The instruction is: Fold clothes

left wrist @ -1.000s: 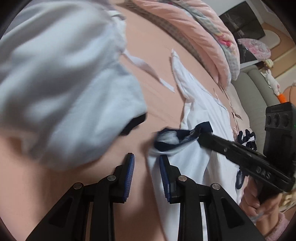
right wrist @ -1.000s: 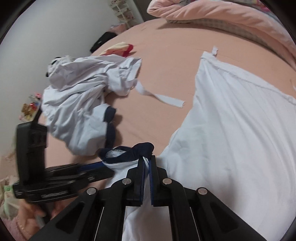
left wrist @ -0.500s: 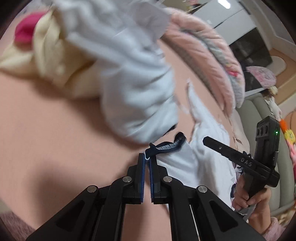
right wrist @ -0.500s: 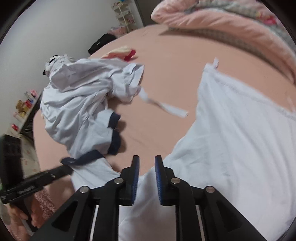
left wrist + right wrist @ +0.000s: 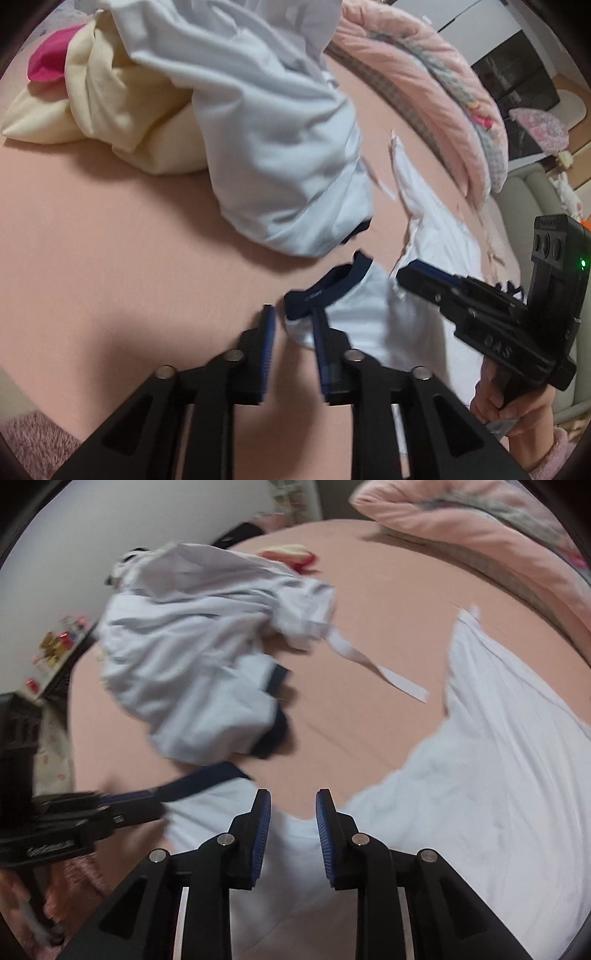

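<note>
A white garment (image 5: 498, 775) lies spread on the peach bed sheet (image 5: 110, 240). Its sleeve ends in a navy cuff (image 5: 325, 291), which lies on the sheet. My left gripper (image 5: 292, 314) hovers just behind the cuff with its jaws opening. The cuff's edge and a bit of white fabric sit at the gap, but the pads do not press on them. My right gripper (image 5: 293, 797) is over the garment's near edge, its jaws also opening and nothing pinched. In the left wrist view the right gripper (image 5: 424, 277) points at the sleeve from the right, held by a hand (image 5: 509, 417).
A crumpled pale garment (image 5: 192, 657) with navy trim is heaped beyond the cuff. A cream and pink cloth (image 5: 122, 96) lies behind it. A loose white strip (image 5: 376, 672) rests on the sheet. A pink quilt (image 5: 461, 520) is piled along the far edge.
The left gripper, shut on the navy cuff half a second ago, has parted its jaws and the cuff lies loose. The right gripper let go of the sleeve, opened wider and shifted right.
</note>
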